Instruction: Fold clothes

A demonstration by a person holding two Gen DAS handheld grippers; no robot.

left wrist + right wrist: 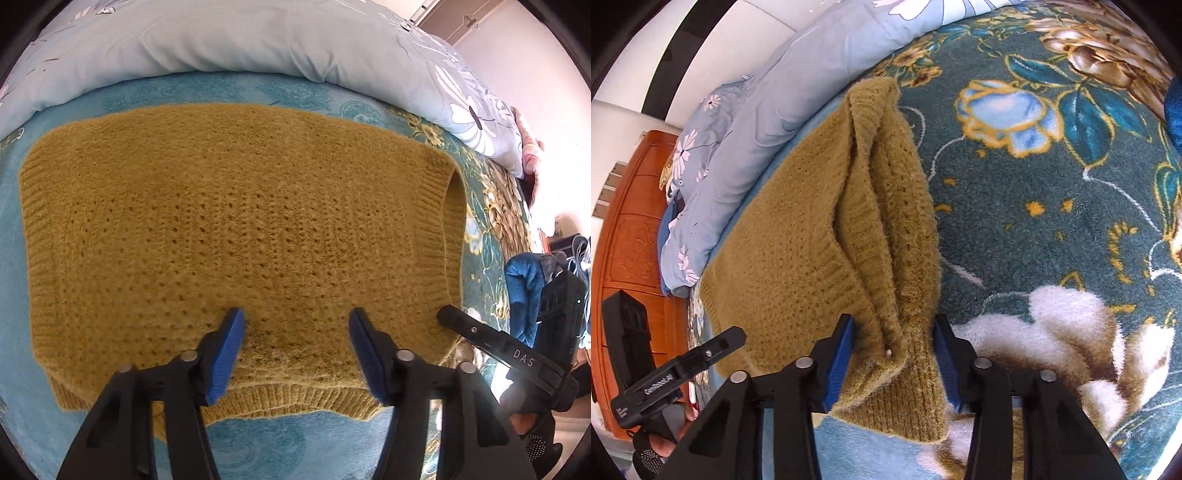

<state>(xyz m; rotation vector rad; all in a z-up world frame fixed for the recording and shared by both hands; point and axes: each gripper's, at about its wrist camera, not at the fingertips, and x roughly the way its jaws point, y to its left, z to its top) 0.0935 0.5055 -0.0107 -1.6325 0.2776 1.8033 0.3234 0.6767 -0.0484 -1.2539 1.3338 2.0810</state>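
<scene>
A mustard knit sweater (236,221) lies folded flat on the teal floral blanket (258,439). My left gripper (295,328) is open, its blue pads resting over the sweater's near edge, holding nothing. In the right wrist view the sweater (798,229) shows its ribbed collar end, layers stacked. My right gripper (893,332) is open with the sweater's near corner lying between its pads. The right gripper also shows in the left wrist view (443,314) at the sweater's right corner, and the left gripper shows in the right wrist view (737,336) at lower left.
A light blue floral duvet (229,40) is bunched along the bed's far side. A blue cloth (524,291) lies off the right edge. A wooden headboard (631,229) stands at left. The floral blanket (1052,192) spreads right of the sweater.
</scene>
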